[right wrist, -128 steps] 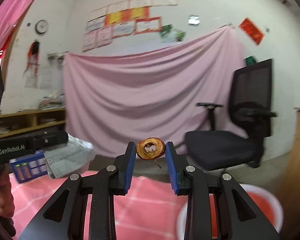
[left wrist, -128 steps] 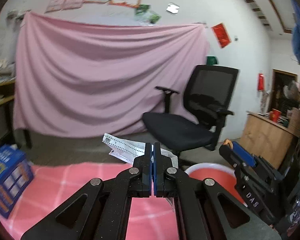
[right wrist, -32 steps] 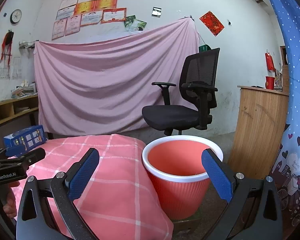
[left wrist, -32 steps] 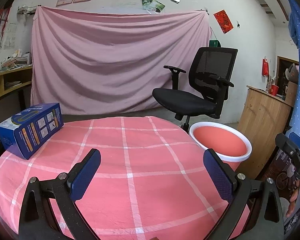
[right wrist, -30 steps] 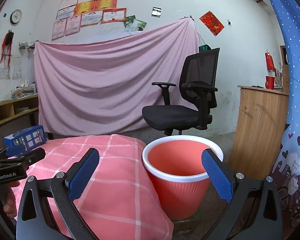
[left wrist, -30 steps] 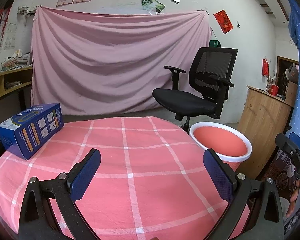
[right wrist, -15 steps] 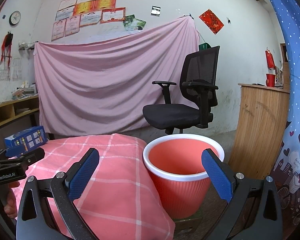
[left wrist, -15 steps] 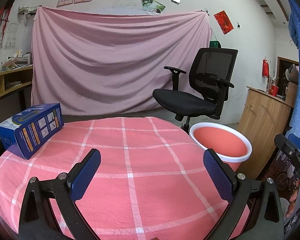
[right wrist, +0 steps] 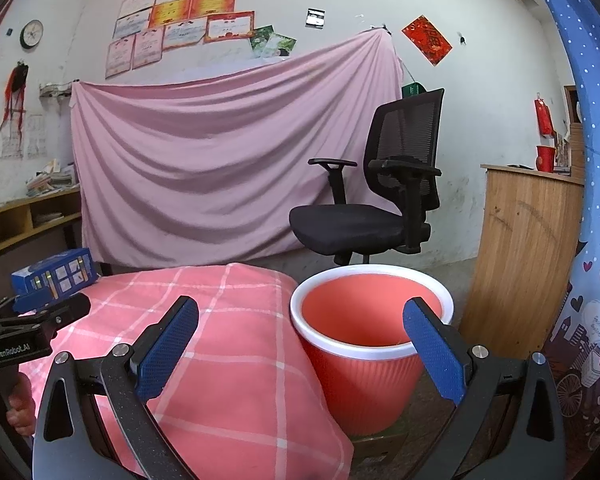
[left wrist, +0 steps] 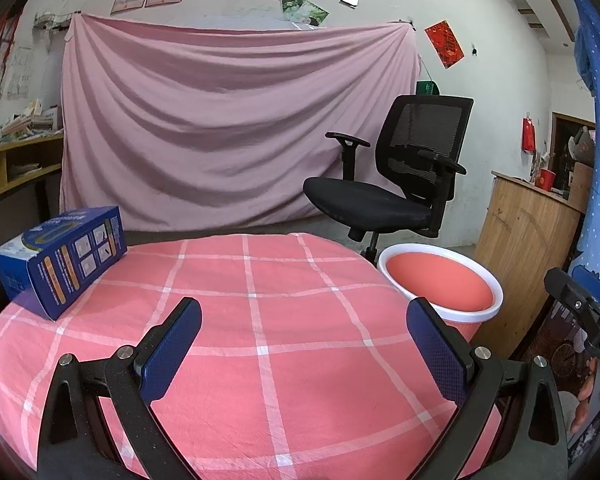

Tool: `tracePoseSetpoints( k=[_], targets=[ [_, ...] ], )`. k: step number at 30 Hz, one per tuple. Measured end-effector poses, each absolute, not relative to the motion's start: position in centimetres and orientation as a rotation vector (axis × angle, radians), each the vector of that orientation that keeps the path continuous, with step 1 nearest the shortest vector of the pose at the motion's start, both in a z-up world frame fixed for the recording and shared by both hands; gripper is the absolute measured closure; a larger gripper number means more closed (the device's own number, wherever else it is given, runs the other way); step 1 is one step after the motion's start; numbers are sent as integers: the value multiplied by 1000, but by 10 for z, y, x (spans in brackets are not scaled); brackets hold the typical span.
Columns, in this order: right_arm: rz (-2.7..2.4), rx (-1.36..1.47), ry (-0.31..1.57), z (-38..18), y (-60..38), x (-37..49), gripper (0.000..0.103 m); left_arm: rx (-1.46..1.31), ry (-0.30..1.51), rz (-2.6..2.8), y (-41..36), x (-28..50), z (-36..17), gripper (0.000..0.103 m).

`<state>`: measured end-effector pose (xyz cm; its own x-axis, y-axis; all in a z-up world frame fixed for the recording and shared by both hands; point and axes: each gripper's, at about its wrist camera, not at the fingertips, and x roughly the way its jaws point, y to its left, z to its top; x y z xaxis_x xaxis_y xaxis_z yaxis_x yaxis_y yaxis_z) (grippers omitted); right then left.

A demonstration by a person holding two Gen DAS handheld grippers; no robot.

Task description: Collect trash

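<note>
A pink sheet [left wrist: 228,128] hangs across the back wall, with a black office chair [left wrist: 400,184] in front of its right side. A round table [left wrist: 260,320] under a pink checked cloth fills the foreground. A salmon bin [right wrist: 364,344] with a white rim stands on the floor just beside the table's right edge; no trash shows on the cloth. A blue box [left wrist: 62,258] lies at the table's far left. The left gripper [left wrist: 304,344] hovers over the cloth, jaws spread wide and holding nothing. The right gripper [right wrist: 300,340] faces the bin, also wide apart and bare.
</note>
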<state>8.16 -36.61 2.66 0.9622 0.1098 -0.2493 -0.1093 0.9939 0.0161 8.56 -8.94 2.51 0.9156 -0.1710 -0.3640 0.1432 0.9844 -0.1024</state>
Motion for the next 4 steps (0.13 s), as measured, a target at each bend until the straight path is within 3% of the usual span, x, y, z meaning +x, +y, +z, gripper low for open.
tracePoseSetpoints(
  k=[4],
  targets=[
    [117, -4, 258, 26, -364, 83, 0, -74, 378, -154, -90, 86, 24, 3]
  ],
)
